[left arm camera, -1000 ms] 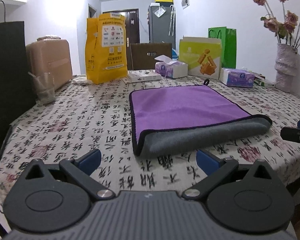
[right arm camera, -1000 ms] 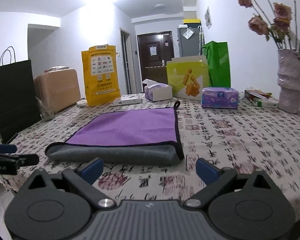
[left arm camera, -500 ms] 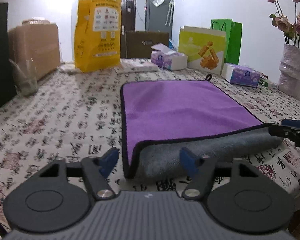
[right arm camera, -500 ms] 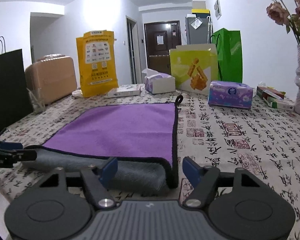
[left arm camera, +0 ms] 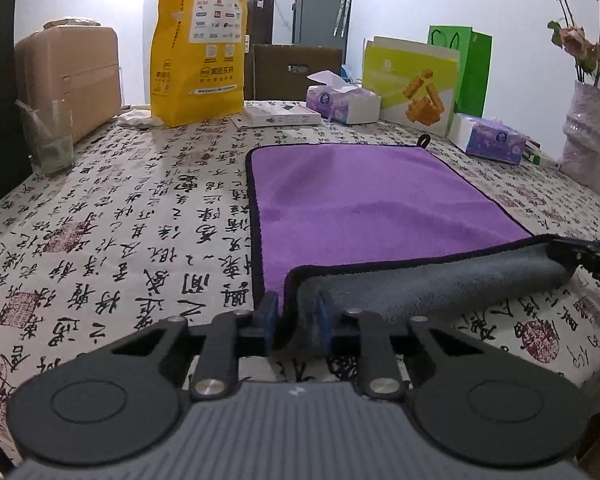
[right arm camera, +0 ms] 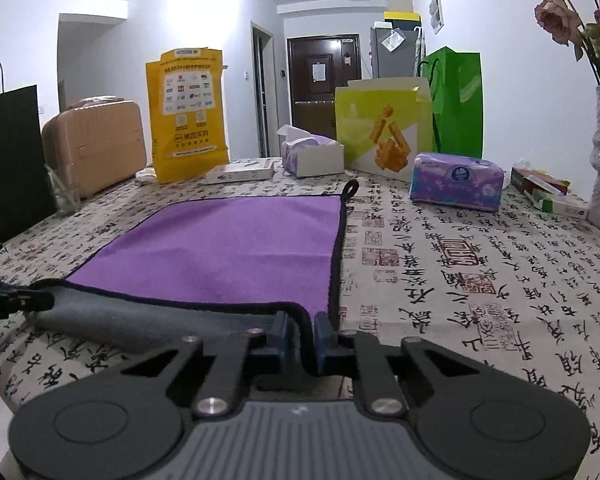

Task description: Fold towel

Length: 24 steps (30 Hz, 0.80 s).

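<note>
towel [left arm camera: 364,200], plush purple-grey rectangle, near corners pinched by both grippers

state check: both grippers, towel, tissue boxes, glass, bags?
left gripper: shut on the towel's near left corner
right gripper: shut on the towel's near right corner
towel: flat, purple side up, near edge rolled over showing grey
open tissue box: open, tissue sticking out
tissue pack: looks sealed, lying flat
glass: upright
yellow bag: standing upright
</note>
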Tool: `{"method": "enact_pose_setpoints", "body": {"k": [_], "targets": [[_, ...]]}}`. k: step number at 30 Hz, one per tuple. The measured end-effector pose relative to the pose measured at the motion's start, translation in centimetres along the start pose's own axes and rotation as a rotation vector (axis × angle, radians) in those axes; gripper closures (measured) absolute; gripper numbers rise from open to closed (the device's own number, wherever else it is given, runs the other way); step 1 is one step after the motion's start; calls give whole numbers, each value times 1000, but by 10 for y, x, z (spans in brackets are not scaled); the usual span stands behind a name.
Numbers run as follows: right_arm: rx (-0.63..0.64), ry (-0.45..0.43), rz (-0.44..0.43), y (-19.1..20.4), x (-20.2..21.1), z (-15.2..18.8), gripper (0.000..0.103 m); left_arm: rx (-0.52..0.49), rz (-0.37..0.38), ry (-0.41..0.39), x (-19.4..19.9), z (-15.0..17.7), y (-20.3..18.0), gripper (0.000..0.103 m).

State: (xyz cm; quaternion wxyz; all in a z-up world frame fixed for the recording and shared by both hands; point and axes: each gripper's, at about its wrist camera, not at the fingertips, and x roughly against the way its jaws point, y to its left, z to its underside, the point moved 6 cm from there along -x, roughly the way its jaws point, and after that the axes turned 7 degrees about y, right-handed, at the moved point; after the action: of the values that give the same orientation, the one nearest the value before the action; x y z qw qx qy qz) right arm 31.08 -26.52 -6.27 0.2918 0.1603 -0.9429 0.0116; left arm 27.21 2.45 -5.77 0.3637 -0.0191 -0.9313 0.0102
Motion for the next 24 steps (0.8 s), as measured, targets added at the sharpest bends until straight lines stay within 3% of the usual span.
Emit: {"method": "enact_pose_setpoints", "body": {"k": [3, 9, 17, 21, 24], "targets": [[10, 6, -16, 2, 2, 1, 91, 0, 2, 5, 1, -1, 0, 82], [53, 45, -38, 9, -2, 7, 88, -16, -23, -44, 8, 1, -1, 91], [146, 12, -38, 14, -3, 11, 88, -102, -53, -63, 6, 10, -12, 90], [105, 9, -65, 8, -4, 11, 88, -118, -49, -67, 5, 11, -12, 91], [86, 8, -80, 5, -5, 10, 91, -135, -50, -66, 6, 10, -14, 97]]}}
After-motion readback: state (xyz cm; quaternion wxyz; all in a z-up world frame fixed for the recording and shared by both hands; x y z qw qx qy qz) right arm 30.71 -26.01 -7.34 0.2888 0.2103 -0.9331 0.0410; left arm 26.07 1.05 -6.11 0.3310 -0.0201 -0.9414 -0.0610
